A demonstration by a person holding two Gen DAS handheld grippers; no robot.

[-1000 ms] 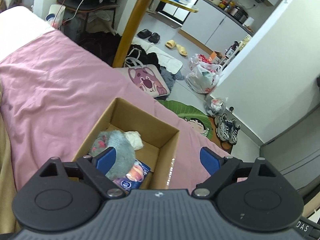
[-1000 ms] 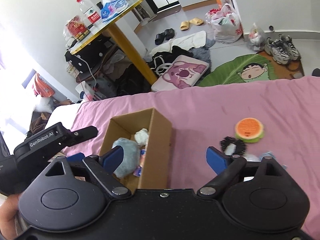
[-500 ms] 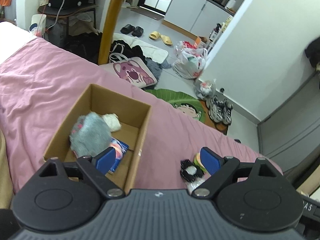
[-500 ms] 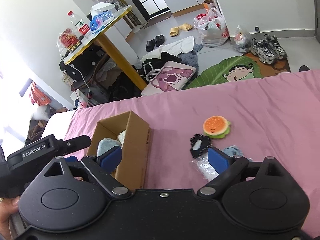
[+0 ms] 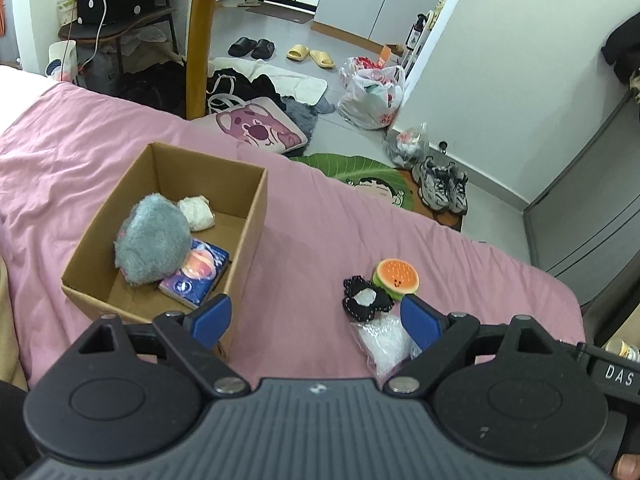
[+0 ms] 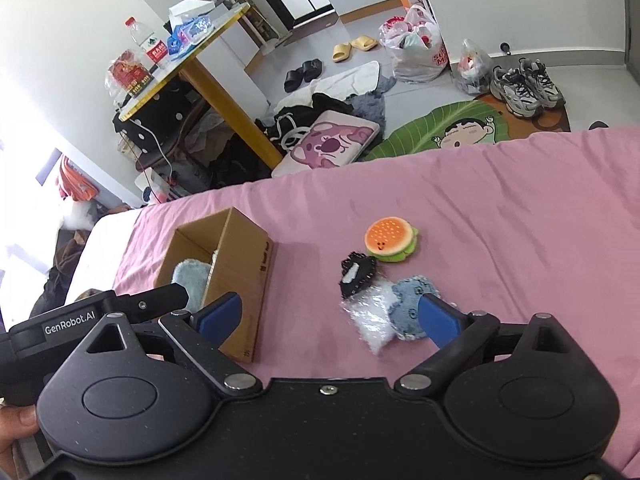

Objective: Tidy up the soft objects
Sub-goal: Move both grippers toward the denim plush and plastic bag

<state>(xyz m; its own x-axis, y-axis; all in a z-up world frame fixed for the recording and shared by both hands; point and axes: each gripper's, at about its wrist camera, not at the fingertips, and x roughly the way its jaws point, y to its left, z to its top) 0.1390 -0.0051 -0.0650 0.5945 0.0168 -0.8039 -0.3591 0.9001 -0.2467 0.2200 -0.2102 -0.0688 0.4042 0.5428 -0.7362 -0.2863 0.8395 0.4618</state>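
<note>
An open cardboard box (image 5: 256,216) (image 6: 244,276) sits on the pink bed sheet (image 5: 320,232). Inside lie a grey fluffy toy (image 5: 154,238), a small white bundle (image 5: 196,212) and a colourful packet (image 5: 200,270). Right of the box lie a burger plush (image 5: 397,274) (image 6: 391,237), a black knitted piece (image 5: 366,298) (image 6: 357,271), a clear plastic bag (image 5: 384,338) (image 6: 370,322) and a blue denim piece (image 6: 412,308). My left gripper (image 5: 316,320) is open above the sheet between box and toys. My right gripper (image 6: 330,316) is open, near the bag.
The bed edge drops to a floor with a bear cushion (image 5: 258,130), a green leaf mat (image 6: 440,130), sneakers (image 5: 442,186), slippers and plastic bags. A yellow-legged table (image 5: 200,40) stands beyond the bed. A hand (image 6: 14,424) holds the left gripper's body.
Both grippers have pulled back from the box and swung to the right, so the loose toys on the sheet came into view. Both stay open and hold nothing.
</note>
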